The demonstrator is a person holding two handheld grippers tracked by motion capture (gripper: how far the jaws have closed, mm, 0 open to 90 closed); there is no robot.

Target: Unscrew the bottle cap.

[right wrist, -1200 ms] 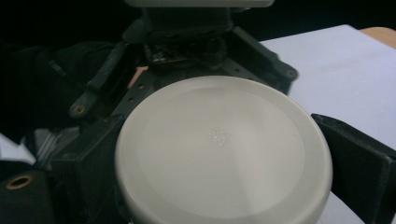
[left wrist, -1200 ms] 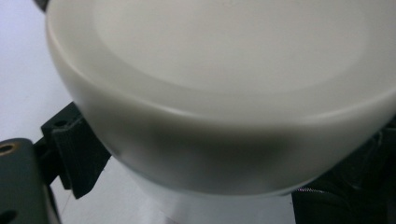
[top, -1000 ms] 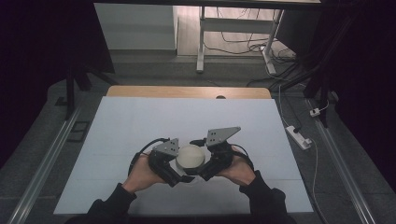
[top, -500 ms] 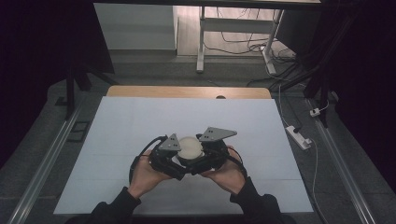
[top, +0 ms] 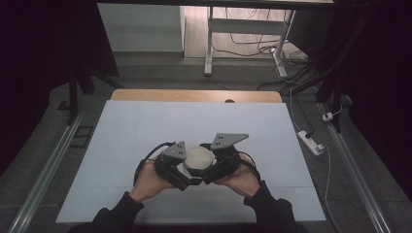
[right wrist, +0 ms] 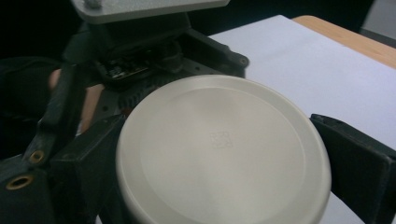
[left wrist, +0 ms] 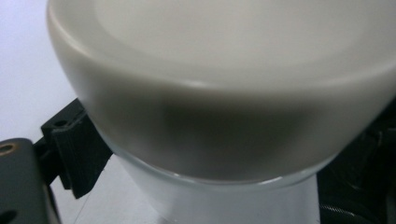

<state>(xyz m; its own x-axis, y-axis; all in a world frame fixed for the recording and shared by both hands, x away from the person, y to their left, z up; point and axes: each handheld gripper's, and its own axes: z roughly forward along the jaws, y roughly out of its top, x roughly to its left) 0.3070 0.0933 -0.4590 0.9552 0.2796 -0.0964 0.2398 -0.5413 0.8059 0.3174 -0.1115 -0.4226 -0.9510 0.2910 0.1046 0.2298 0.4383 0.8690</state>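
Low in the frame's centre, my left gripper point(top: 190, 178) and right gripper point(top: 208, 175) both clenched the round off-white lidded glass jar point(top: 198, 158). Its lid point(right wrist: 223, 148) bore a faint embossed square mark, unreadable.

Table point(top: 145, 136): wooden top, light wood visible only as a strip along the far edge point(top: 194, 95), the rest covered by a white sheet point(top: 121, 160) lying flat on it and reaching to the near edge. Near the middle of the sheet's near half stands a glass jar point(left wrist: 224, 196) with a round off-white lid point(top: 198, 157); the left gripper view shows the clear glass below the lid, but whether its base rests on the sheet cannot be told. Remainder of the sheet is bare white.
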